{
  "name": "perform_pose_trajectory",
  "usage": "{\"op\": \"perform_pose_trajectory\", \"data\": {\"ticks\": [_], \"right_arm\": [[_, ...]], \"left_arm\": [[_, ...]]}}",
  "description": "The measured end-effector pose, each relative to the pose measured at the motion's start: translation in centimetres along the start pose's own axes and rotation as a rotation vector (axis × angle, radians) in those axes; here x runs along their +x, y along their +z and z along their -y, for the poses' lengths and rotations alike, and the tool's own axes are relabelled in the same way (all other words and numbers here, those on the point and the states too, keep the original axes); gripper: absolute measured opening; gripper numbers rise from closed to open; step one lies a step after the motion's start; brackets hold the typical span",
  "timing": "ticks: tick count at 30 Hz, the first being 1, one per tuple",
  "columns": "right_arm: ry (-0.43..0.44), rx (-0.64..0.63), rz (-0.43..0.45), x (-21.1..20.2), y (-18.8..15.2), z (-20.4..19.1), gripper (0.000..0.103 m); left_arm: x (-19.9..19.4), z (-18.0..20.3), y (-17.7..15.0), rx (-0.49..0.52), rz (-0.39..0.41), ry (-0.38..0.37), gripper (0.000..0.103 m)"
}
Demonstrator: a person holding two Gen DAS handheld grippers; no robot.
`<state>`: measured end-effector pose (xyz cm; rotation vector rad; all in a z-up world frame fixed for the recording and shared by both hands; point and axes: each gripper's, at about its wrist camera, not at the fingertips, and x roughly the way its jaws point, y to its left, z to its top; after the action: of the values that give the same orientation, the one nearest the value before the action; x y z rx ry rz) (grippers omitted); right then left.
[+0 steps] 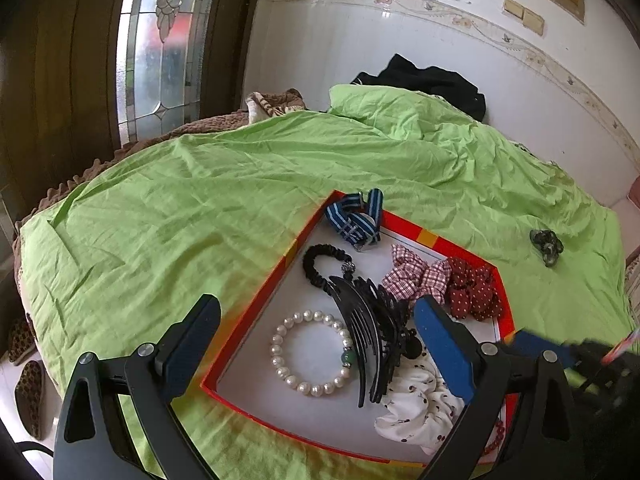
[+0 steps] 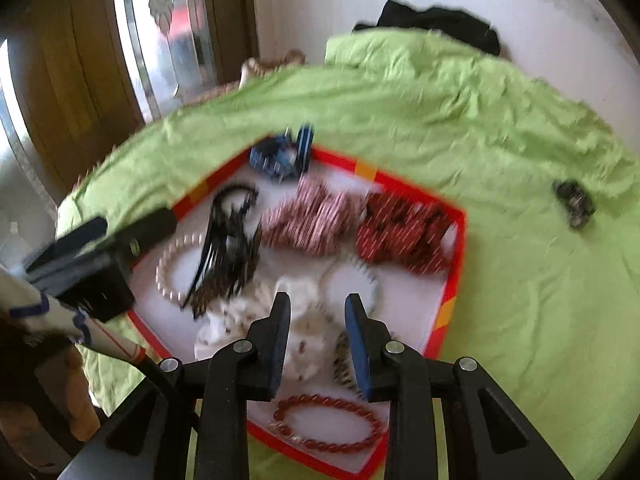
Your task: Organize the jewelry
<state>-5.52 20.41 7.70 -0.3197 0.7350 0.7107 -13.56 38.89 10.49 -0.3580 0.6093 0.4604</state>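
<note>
Over the red-rimmed white cardboard tray (image 1: 256,304) on the green-sheeted bed (image 1: 160,216), the left gripper (image 1: 316,344) gaped wide, empty; the right gripper (image 2: 318,320) stood partly open, holding nothing, above a white scrunchie (image 2: 308,344).

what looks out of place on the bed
One small dark beaded piece lies alone on the green sheet, right of the red tray that holds everything else. The blue striped strap also hangs over the tray's far corner.
</note>
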Motion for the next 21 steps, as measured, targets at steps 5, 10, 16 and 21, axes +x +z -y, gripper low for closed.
{"op": "perform_pose_trajectory", "data": {"ticks": [5, 10, 16, 21], "right_arm": [[-0.070, 0.022, 0.000, 1.2, 2.1, 1.9, 0.031], [-0.055, 0.145, -0.033, 4.4, 4.9, 4.4, 0.029], [0.053, 0.174, -0.109, 8.9, 6.6, 2.7, 0.029], [0.021, 0.099, -0.235, 12.3, 5.6, 1.3, 0.029]], "left_arm": [[-0.3, -0.7, 0.3, -0.006, 0.021, 0.036, 0.097], [-0.3, -1.0, 0.7, -0.016, 0.027, 0.050, 0.097], [-0.2, -1.7, 1.1, -0.019, 0.034, 0.069, 0.097], [-0.5, -4.2, 2.0, -0.091, 0.054, 0.108, 0.097]]}}
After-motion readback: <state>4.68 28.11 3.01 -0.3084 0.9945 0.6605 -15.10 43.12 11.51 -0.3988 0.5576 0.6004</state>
